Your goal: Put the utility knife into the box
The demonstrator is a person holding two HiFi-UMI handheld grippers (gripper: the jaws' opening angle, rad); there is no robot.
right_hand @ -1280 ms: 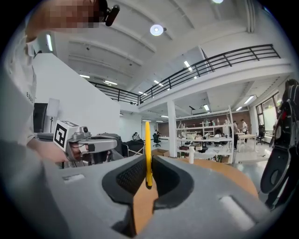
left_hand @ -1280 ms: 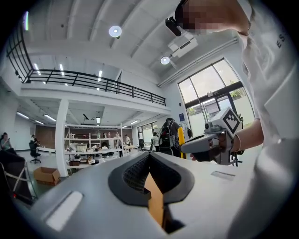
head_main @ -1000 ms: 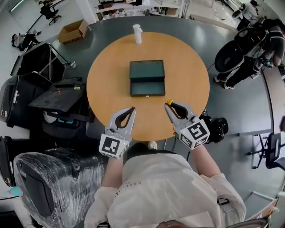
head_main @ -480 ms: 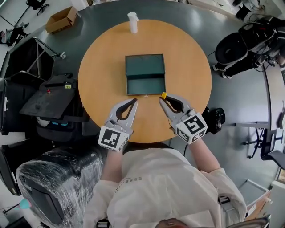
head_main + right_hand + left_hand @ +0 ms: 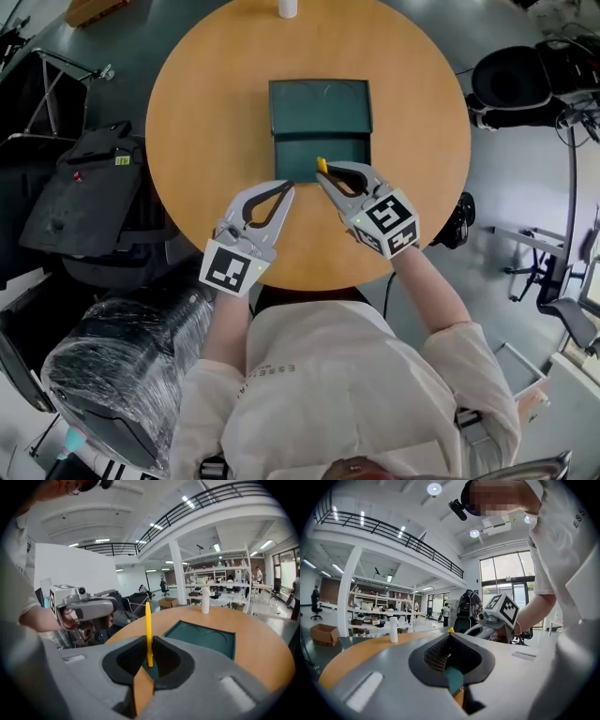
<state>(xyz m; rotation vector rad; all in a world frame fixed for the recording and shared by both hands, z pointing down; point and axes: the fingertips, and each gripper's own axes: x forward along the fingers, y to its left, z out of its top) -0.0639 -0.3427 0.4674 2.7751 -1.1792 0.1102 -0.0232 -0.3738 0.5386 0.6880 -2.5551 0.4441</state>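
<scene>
Yellow plastic marked out the utility knife (image 5: pixel 148 625), which stood pinched edge-on between the fingers of the right gripper (image 5: pixel 323 178). Most of its length poked out beyond them. From the head view its tip sat over the near part of the dark green box (image 5: pixel 319 108), though we could not tell how high above it.

We judged the knife light, stiff and slim, with a smooth body that could pivot or slide in so narrow a pinch. A hold nearer its middle would have swung less. We could not see whether a blade was out.

That box lay open as two shallow halves in the middle of the round wooden tabletop (image 5: pixel 206 112), so only a low near wall had to be cleared. Bare wood lay on every side. A white bottle (image 5: pixel 287 7) stood at the far rim, well apart.

Our left gripper (image 5: pixel 287 186) had its fingers pressed together on nothing. It hung near the box's near left corner, just beside the right one, and we thought it close enough to mind.
</scene>
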